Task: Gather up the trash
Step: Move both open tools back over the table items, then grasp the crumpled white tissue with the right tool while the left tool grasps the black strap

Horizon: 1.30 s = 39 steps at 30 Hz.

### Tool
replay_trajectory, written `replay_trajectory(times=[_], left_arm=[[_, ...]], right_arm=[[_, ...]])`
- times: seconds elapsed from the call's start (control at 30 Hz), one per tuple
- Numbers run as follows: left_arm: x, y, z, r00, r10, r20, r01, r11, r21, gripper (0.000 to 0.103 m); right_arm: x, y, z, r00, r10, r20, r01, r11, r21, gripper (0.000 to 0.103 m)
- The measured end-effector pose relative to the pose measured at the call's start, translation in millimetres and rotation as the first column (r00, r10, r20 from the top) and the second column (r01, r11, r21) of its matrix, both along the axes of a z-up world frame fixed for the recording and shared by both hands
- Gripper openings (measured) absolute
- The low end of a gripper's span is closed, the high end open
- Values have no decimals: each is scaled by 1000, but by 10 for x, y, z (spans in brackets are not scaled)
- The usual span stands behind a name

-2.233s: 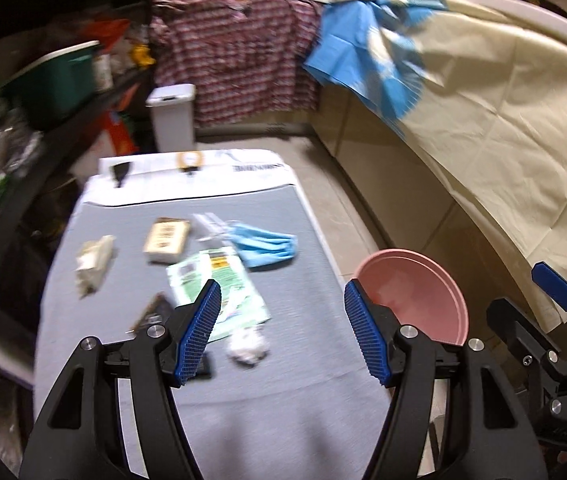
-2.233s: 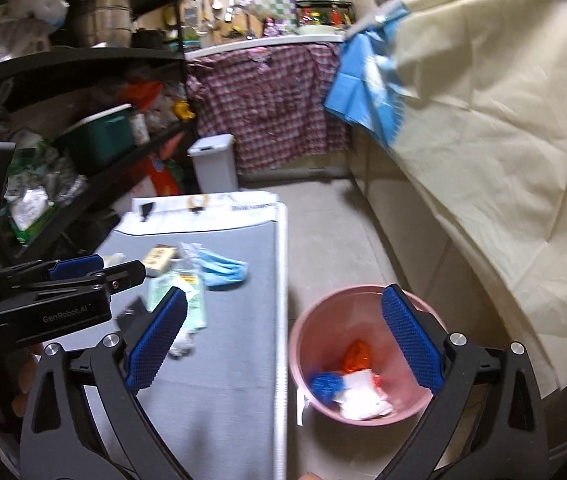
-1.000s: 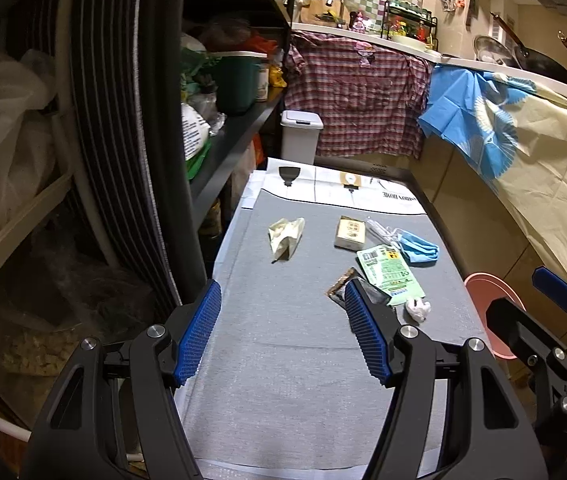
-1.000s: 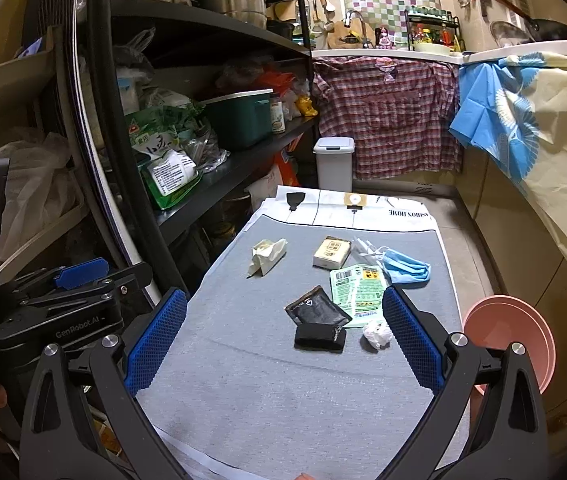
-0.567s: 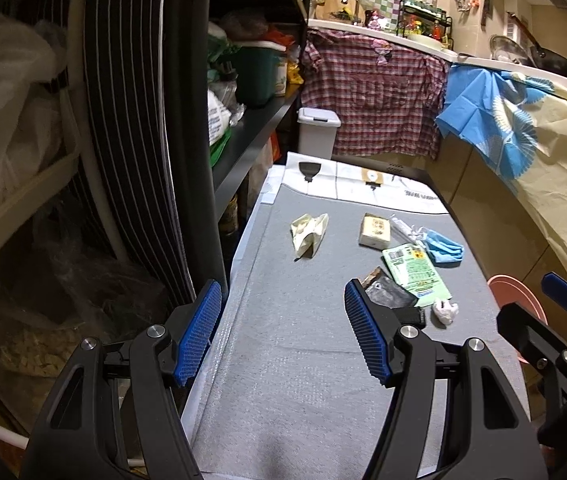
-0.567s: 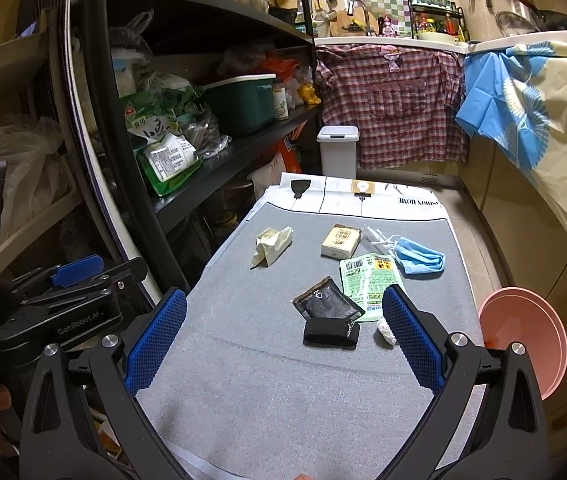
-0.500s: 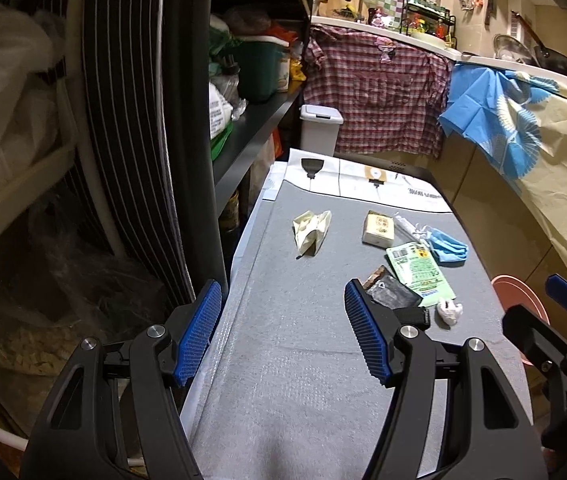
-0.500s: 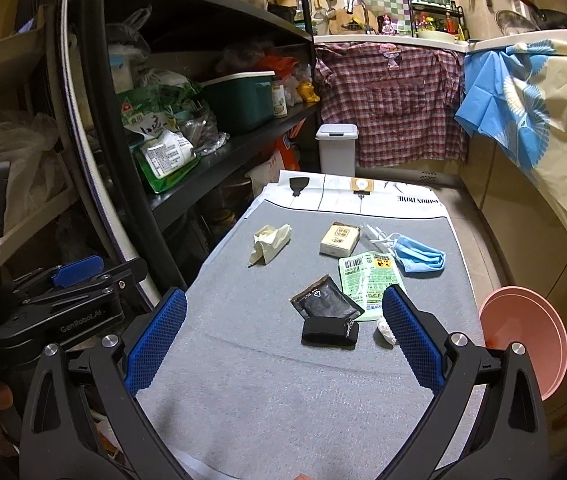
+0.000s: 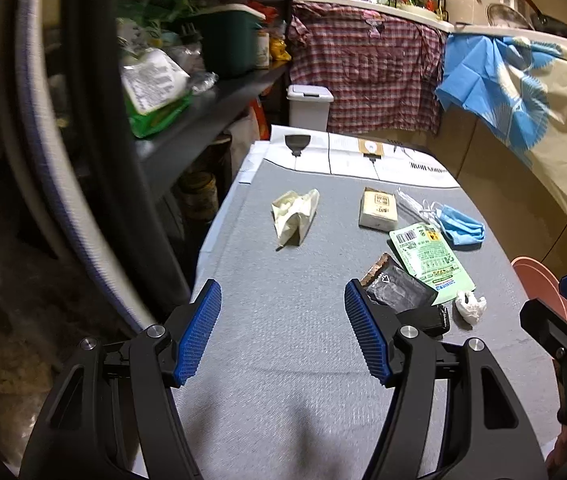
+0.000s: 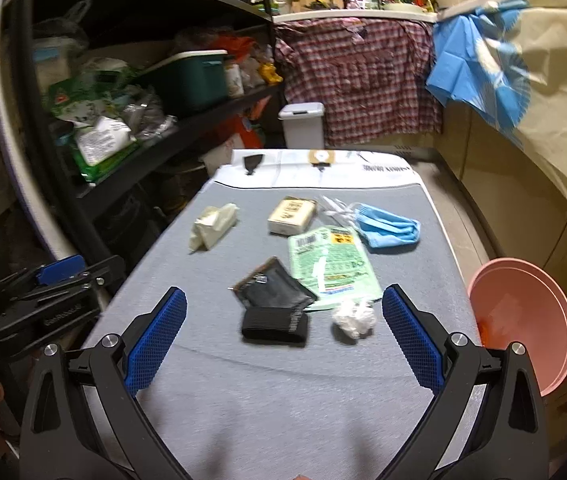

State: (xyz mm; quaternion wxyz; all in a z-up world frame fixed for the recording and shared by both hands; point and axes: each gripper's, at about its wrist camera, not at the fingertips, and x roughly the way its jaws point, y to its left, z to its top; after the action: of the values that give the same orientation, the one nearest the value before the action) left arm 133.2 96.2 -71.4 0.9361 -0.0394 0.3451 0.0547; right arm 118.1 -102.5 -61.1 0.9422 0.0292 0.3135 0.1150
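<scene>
Grey ironing-board surface (image 10: 267, 392), pink basin (image 10: 523, 312) beside its right edge (low down), green packet (image 10: 331, 268) beside blue face mask (image 10: 387, 226), black wrapper (image 10: 271, 290), white wad (image 10: 353, 320), left gripper (image 9: 281, 334) and right gripper (image 10: 283, 344) both spread wide, holding nothing.

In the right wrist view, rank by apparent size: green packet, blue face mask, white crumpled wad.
1. green packet, largest.
2. blue face mask, though it lies farther away.
3. white crumpled wad, smallest despite being nearest.

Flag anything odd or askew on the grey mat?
Nothing spilled or damaged. Litter lies loose: the green packet overlaps the black wrapper, a blue mask lies crumpled, and a tissue wad sits nearest the pink bin.
</scene>
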Motion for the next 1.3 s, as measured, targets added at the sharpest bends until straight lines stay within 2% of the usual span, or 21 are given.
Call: replay_trajectory(times=[0.4,0.5,0.57,0.63,0.9,1.13,1.23,1.3], left_arm=[[338,-89,-317,999,-3,-53,3,1000,-9,63],[394,-121,-360,998,-8,-59,8,1000,-17,63],[423,-150,-385,998,-14,-60,13,1000,-15,63],[445,-173,-405,998,-17,-63,16,1000,-13,63],[503,-212,-448,997,-23,-76,22,999,-25,63],[508,-262,-487,996,-40,-84,38,999,-28,63],[513,-304,-503,995,-51,-85,50,999,-20,63],[512,-313,-517,995,-54,-84,52,998,-25,63]], right_arm=[[534,-354,-534,986,-105,-127,105,994,-10,96],[609,-389,-629,983,-113,-148,114,994,-2,92],[642,-375,-685,983,-98,-154,98,995,-9,81],[670,-351,-730,983,-89,-161,85,996,-27,76],[775,-319,-884,977,-79,-199,74,997,-33,66],[825,-283,-1024,969,-46,-242,40,999,-30,37],[813,-253,-1044,971,-26,-239,19,999,-30,24],[787,-250,-1012,977,-21,-213,15,1000,-28,20]])
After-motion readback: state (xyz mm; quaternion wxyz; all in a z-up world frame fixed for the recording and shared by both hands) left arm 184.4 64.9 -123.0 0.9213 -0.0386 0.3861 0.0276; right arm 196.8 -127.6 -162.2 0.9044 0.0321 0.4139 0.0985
